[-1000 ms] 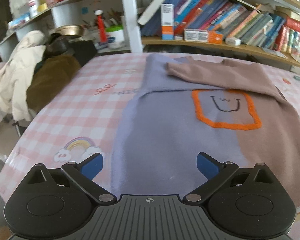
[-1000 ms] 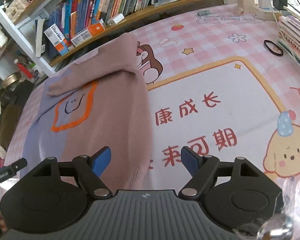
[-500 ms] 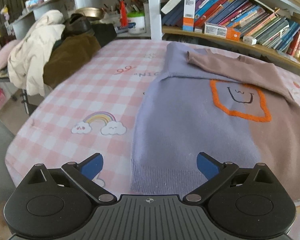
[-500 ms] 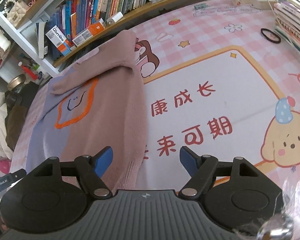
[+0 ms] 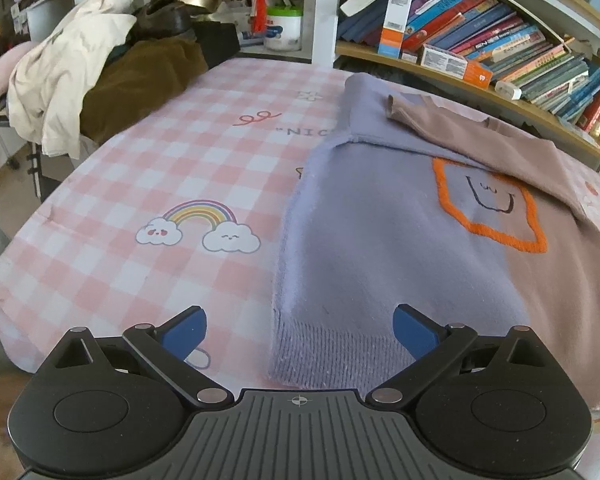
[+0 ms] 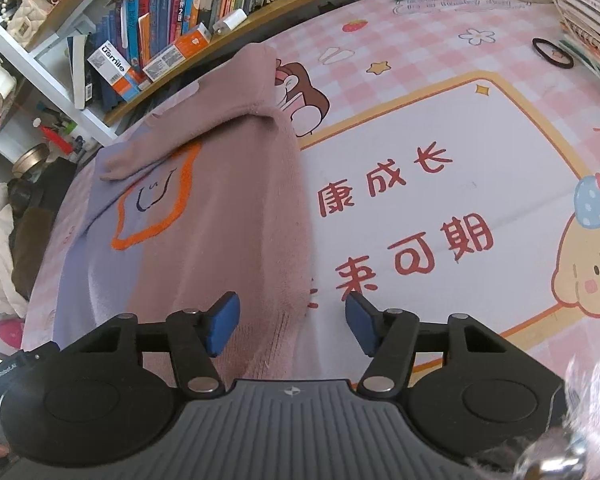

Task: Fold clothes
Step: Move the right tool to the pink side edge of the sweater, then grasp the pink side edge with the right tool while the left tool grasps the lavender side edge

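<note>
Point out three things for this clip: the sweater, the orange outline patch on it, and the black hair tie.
sweater (image 5: 372,264), left wrist view, on its lilac front panel.
orange outline patch (image 6: 156,196), right wrist view, on the panel inside the outline.
black hair tie (image 6: 553,53), right wrist view, on the ring's lower edge.

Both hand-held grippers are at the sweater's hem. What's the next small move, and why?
Probably finish closing the right hand-held gripper on the sweater hem corner: its jaws are closing with that pink corner between them, not yet pinched. The left hand-held gripper is open over the purple corner.

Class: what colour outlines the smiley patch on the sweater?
Orange outline on the sweater; clearest in the left wrist view.
</note>
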A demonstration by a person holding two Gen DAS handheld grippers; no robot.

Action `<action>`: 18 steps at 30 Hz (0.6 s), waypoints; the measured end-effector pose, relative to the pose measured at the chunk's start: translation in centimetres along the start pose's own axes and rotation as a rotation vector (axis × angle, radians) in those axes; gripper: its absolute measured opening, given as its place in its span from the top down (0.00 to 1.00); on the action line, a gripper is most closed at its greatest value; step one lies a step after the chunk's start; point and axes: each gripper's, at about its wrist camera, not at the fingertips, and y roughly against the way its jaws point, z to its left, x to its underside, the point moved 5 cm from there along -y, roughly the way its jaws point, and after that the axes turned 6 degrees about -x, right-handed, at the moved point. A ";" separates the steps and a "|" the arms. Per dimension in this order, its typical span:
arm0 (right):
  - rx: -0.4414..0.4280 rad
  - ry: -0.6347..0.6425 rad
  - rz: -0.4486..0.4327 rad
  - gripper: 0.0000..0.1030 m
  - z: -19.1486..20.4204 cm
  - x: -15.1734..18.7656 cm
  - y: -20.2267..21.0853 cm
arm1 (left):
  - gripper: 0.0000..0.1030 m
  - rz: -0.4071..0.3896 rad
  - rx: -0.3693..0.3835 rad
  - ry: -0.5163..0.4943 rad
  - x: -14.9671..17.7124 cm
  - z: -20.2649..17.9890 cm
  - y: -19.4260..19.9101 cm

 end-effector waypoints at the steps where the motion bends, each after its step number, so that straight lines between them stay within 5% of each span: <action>1: 0.003 -0.002 -0.002 0.47 0.0 0.0 -0.1 | 0.02 0.003 0.022 0.011 0.0 0.2 -0.1; 6: 0.018 -0.011 -0.007 0.54 0.2 -0.1 -0.3 | 0.03 0.025 0.073 0.054 0.0 0.8 -1.0; 12: 0.020 -0.028 -0.016 0.63 0.1 -0.3 -0.5 | 0.16 0.030 0.084 0.054 -0.2 0.9 -1.6; 16: 0.028 -0.033 -0.023 0.67 0.0 -0.4 -0.6 | 0.43 0.046 0.100 0.046 -0.3 0.9 -2.2; 18: 0.035 -0.031 -0.026 0.69 0.1 -0.5 -0.6 | 0.46 0.039 0.097 0.041 -0.4 0.9 -2.3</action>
